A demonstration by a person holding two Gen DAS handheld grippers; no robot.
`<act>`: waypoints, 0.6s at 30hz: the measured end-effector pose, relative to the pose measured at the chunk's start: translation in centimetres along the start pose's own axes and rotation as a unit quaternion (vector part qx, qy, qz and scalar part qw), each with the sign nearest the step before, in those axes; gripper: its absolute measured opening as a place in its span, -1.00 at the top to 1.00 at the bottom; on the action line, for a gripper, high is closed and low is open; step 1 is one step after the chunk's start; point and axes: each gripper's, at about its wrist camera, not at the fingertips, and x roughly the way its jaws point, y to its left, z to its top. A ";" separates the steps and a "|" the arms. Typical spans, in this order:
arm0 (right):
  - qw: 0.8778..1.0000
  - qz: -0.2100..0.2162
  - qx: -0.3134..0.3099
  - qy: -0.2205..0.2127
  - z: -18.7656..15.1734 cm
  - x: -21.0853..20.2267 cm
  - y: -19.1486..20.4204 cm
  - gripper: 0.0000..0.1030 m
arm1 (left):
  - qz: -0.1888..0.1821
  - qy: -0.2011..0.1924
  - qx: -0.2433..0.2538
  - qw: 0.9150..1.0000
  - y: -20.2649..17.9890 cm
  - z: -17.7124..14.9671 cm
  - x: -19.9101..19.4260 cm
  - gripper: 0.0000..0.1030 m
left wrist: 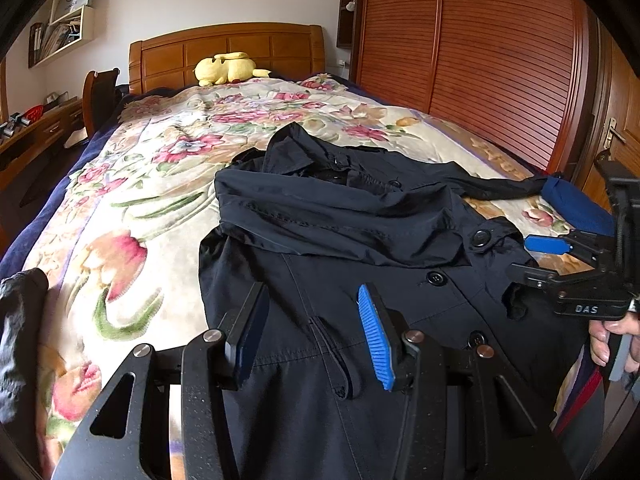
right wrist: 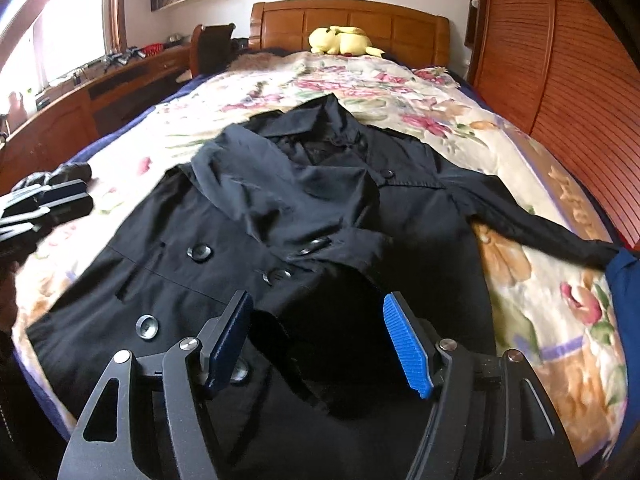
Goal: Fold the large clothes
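Fingers on both grippers stand apart with nothing between them: the left gripper point(left wrist: 314, 336) hangs over the lower front of the coat point(left wrist: 360, 248), and the right gripper point(right wrist: 320, 344) hangs over the hem nearer the bed's right side. The coat lies front-up on the floral blanket point(left wrist: 160, 168), with one sleeve point(left wrist: 320, 208) folded across the chest and the other sleeve point(right wrist: 540, 232) stretched out toward the wardrobe point(left wrist: 480, 60). The likely trouble is the slick, thin cloth: a shallow pinch would probably take only the top layer, so the front flap lifts while the back stays flat and the fold skews. The folded sleeve looks loose and could slide off when the body is moved. A button point(right wrist: 199, 252) caught between the pads would weaken the grip. The outstretched sleeve ends close to a blue cloth point(right wrist: 624, 280) at the bed's edge and may drag it along. A dark garment point(left wrist: 20, 320) lies at the left edge, clear of the coat. A yellow plush point(left wrist: 226, 68) sits by the headboard, well apart.
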 end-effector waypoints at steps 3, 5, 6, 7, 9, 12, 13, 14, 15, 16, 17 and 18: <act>1.000 0.010 0.003 0.002 0.1 0.3 -1.1 0.23 | 0.000 0.000 0.000 1.000 0.0 0.0 0.0 0.08; 1.000 0.008 0.008 0.007 0.1 0.5 -2.0 0.77 | 0.000 0.000 0.000 1.000 0.0 0.0 0.0 0.07; 1.000 0.008 0.009 0.003 0.2 0.3 -2.6 0.81 | 0.000 0.000 0.000 1.000 0.0 0.0 0.0 0.07; 1.000 0.007 0.010 0.000 0.2 0.5 -3.0 0.86 | 0.000 0.001 0.001 1.000 -0.1 0.0 0.0 0.07; 1.000 -0.007 0.018 -0.003 0.1 0.5 -3.8 0.86 | -0.001 0.001 0.002 1.000 -0.2 0.0 0.0 0.07; 0.998 -0.038 0.041 -0.002 0.0 0.3 -5.9 0.86 | -0.003 0.002 0.004 1.000 -0.4 -0.1 0.1 0.07; 0.997 -0.055 0.046 -0.002 0.1 0.3 -6.6 0.86 | -0.003 0.002 0.004 1.000 -0.5 -0.1 0.2 0.07; 0.996 -0.072 0.047 -0.001 0.1 0.4 -7.1 0.80 | -0.004 0.002 0.004 1.000 -0.6 -0.1 0.2 0.08; 0.995 -0.088 0.047 0.001 0.1 0.4 -7.7 0.75 | -0.004 0.002 0.005 1.000 -0.7 -0.1 0.3 0.07; 0.994 -0.100 0.047 0.001 0.2 0.4 -8.2 0.64 | -0.004 0.004 0.006 1.000 -0.8 -0.1 0.4 0.07; 0.993 -0.107 0.048 -0.001 0.3 0.4 -8.6 0.54 | -0.004 0.005 0.008 1.000 -0.8 -0.2 0.4 0.07; 0.992 -0.113 0.049 -0.005 0.4 0.3 -9.0 0.50 | -0.005 0.005 0.009 1.000 -0.8 -0.2 0.5 0.07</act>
